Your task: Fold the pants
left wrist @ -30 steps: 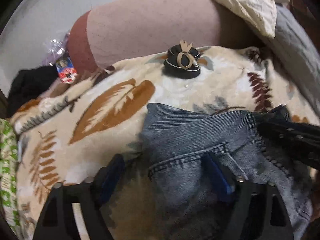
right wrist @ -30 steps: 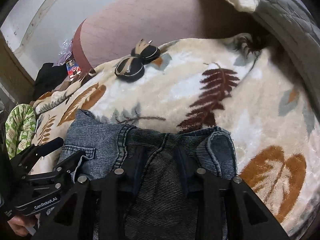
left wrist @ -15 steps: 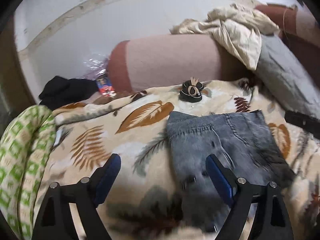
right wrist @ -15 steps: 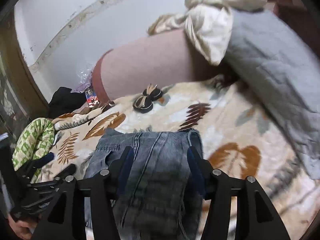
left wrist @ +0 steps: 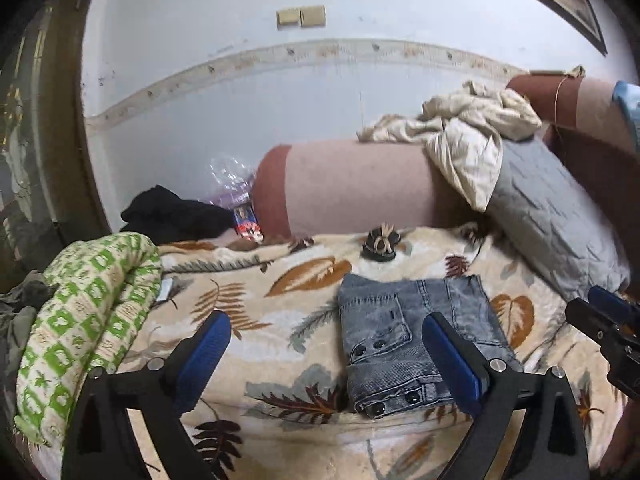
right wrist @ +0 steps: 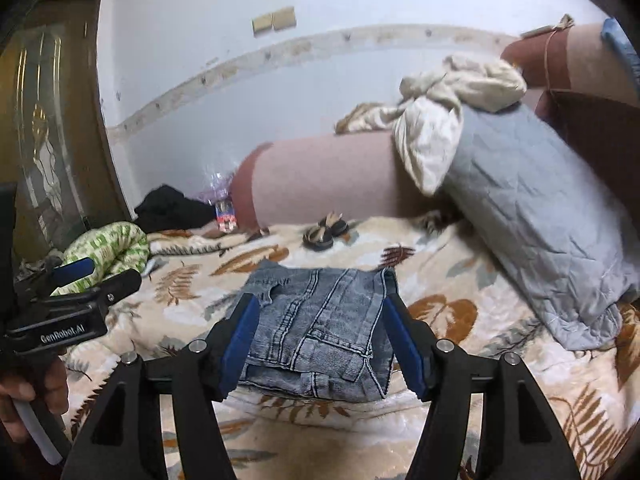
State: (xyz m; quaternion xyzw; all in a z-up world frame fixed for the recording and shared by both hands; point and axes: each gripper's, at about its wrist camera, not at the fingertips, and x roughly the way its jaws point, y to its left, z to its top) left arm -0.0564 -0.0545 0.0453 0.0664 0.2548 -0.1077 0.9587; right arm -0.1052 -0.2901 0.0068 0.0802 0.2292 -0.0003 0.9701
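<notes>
The blue-grey denim pants (left wrist: 404, 336) lie folded into a compact rectangle on the leaf-patterned blanket (left wrist: 280, 344); they also show in the right wrist view (right wrist: 320, 328). My left gripper (left wrist: 326, 356) is open and empty, held back above the blanket, with its right finger over the pants' right part. My right gripper (right wrist: 320, 344) is open and empty, raised above the pants, its fingers framing them. Each gripper shows at the edge of the other's view, the right one (left wrist: 608, 332) and the left one (right wrist: 68, 296).
A pink bolster (left wrist: 352, 188) lies along the wall with a cream cloth (left wrist: 460, 132) and a grey pillow (left wrist: 552, 220). A small black hair bow (left wrist: 380, 242) sits beyond the pants. A green-patterned roll (left wrist: 88, 312) and black clothing (left wrist: 176, 216) lie left.
Both grippers have let go of the pants and pulled back and up. The right gripper has opened wider. The folded pants stay flat on the blanket.
</notes>
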